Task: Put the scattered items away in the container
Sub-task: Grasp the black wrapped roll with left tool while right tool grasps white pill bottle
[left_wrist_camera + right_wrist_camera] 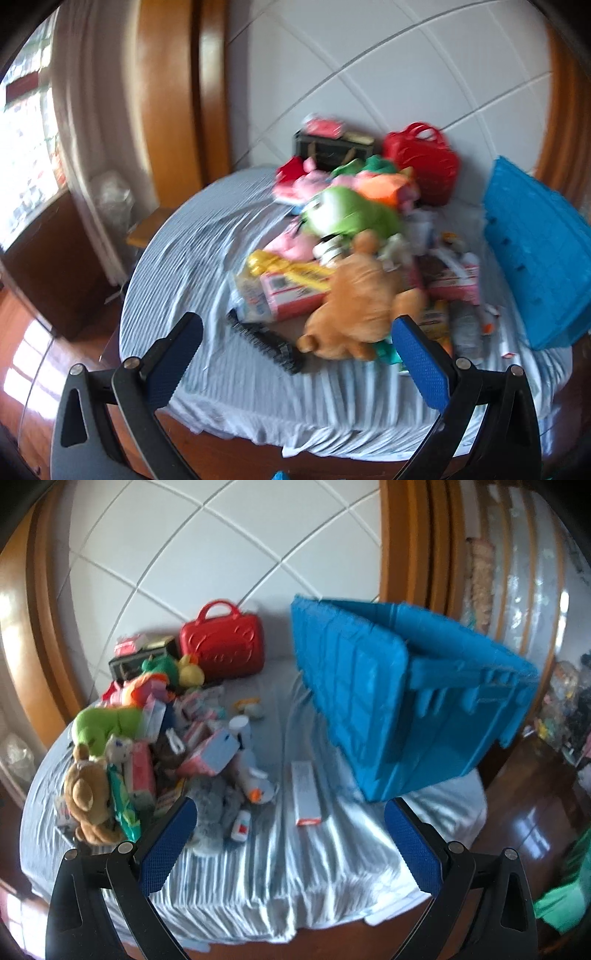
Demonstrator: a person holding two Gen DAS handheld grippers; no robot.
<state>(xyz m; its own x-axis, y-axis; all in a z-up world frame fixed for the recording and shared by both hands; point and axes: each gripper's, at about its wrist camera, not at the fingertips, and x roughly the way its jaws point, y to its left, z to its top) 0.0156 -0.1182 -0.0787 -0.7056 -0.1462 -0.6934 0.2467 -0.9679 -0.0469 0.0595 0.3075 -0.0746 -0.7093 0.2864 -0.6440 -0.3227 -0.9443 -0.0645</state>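
- We hold the left gripper (297, 345) with its jaws spread wide and nothing between them; its blue pads (419, 363) carry a fine dotted grip texture on black arms.
- We hold the right gripper (290, 829) just as wide apart and empty, above the near edge of the bed (280, 867).
- The bed wears a thin grey-and-white striped sheet, rumpled into long folds.
- Just beyond the left jaws lies a soft brown plush bear (354, 306), beside a flat black ridged comb (264, 341) and a pink cardboard box (291, 295).
- Farther back sit a fuzzy green plush toy (347, 214) and a glossy red hard-shell handbag (423, 158) against the white panelled headboard (369, 74).
- Beyond the right jaws, a long slim white box (306, 794) lies apart from the heap of scattered items.
- The blue plastic crate (399, 701), ribbed and boxy, stands tilted on the bed's right side, well apart from the pile.
- Motion blur smears the small bottles and packets; we cannot make out their labels, and the crate's inside is mostly hidden.
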